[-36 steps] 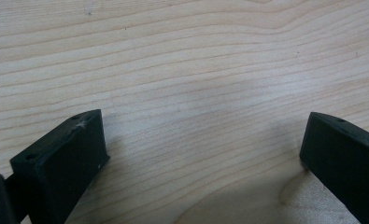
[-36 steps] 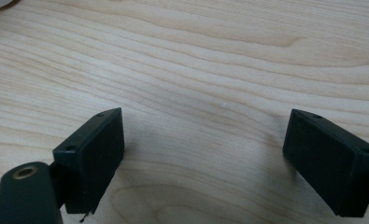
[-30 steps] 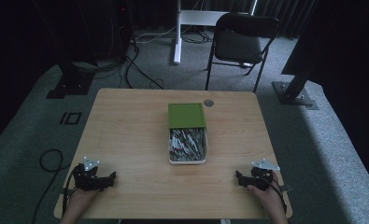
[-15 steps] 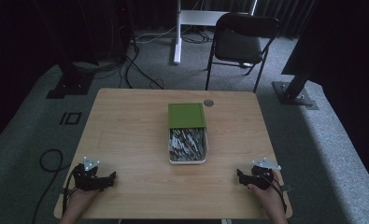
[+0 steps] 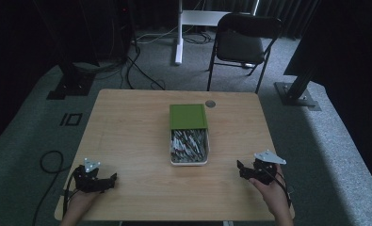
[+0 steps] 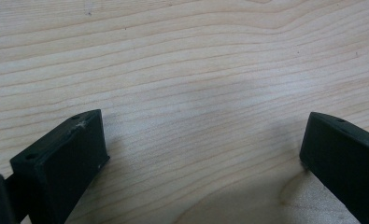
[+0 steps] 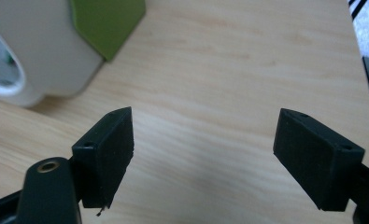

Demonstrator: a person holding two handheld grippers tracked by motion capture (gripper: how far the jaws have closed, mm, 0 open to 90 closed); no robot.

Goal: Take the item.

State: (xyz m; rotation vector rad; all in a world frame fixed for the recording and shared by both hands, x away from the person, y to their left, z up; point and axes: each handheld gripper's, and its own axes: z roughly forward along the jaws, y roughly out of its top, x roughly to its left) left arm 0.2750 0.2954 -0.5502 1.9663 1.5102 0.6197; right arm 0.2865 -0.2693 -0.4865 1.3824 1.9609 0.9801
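- High view: white box (image 5: 189, 157) sits mid-table (image 5: 127, 127), its green lid (image 5: 188, 116) slid back over the far half, so the near half lies open on a heap of small silvery pieces (image 5: 188, 143).
- Handling, as a judgement: the box looks like stiff, smooth plastic, light on its own but weighted by the heap. Expect it to skid if you push it. Take it across a side wall near the rim, or take the lid by its long edges. The pieces look thin and loose, likely to slip, so pick one at a time.
- Left gripper (image 5: 112, 177): near-left of the box, well apart from it, low over the table, jaws wide, nothing between them.
- Right gripper (image 5: 240, 165): near-right of the box, well apart, jaws wide and empty after just narrowing slightly.
- Right gripper view: adds the box's rounded white corner (image 7: 37, 51) and the lid's overhanging green corner (image 7: 108, 21), beyond the left jaw.
- Left gripper view: bare wood grain (image 6: 196, 84) between the jaws.
- High view alone places both grippers against the box, with the chair (image 5: 240, 40) beyond.
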